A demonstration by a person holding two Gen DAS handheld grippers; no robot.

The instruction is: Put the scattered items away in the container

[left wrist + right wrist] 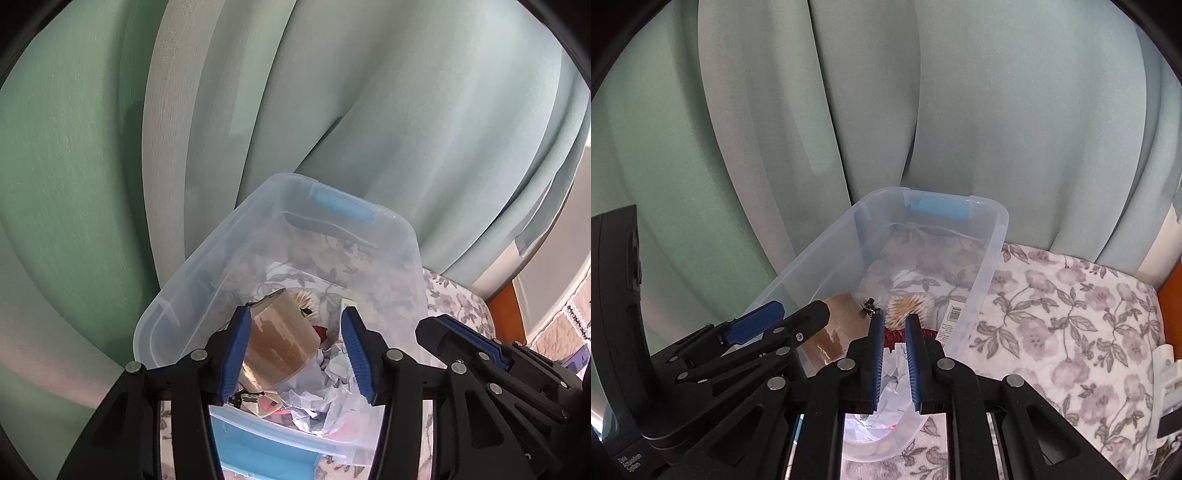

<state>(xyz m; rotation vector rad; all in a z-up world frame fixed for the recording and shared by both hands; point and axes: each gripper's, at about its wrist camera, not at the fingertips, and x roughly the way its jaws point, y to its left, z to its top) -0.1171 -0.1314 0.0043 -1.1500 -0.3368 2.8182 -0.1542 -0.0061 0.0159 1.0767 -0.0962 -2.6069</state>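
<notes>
A clear plastic bin [221,251] with blue handles stands on a flowered bedspread. My left gripper [297,317] hangs over its near end, jaws open. A brown tape roll [280,343] sits between them, leaning on the left pad [234,350] and apart from the right one. Under it lie crumpled white paper [332,369], a bundle of cotton swabs [910,306], a barcode card [951,317] and a red item [897,336]. My right gripper [894,318] hovers over the bin [982,266] too, shut and holding nothing. It also shows at the right of the left wrist view.
Pale green curtains [997,110] hang close behind the bin. The flowered bedspread [1071,314] stretches to the right, with a white object [1165,369] at its far right edge. An orange wooden edge [504,306] shows beyond the bed corner.
</notes>
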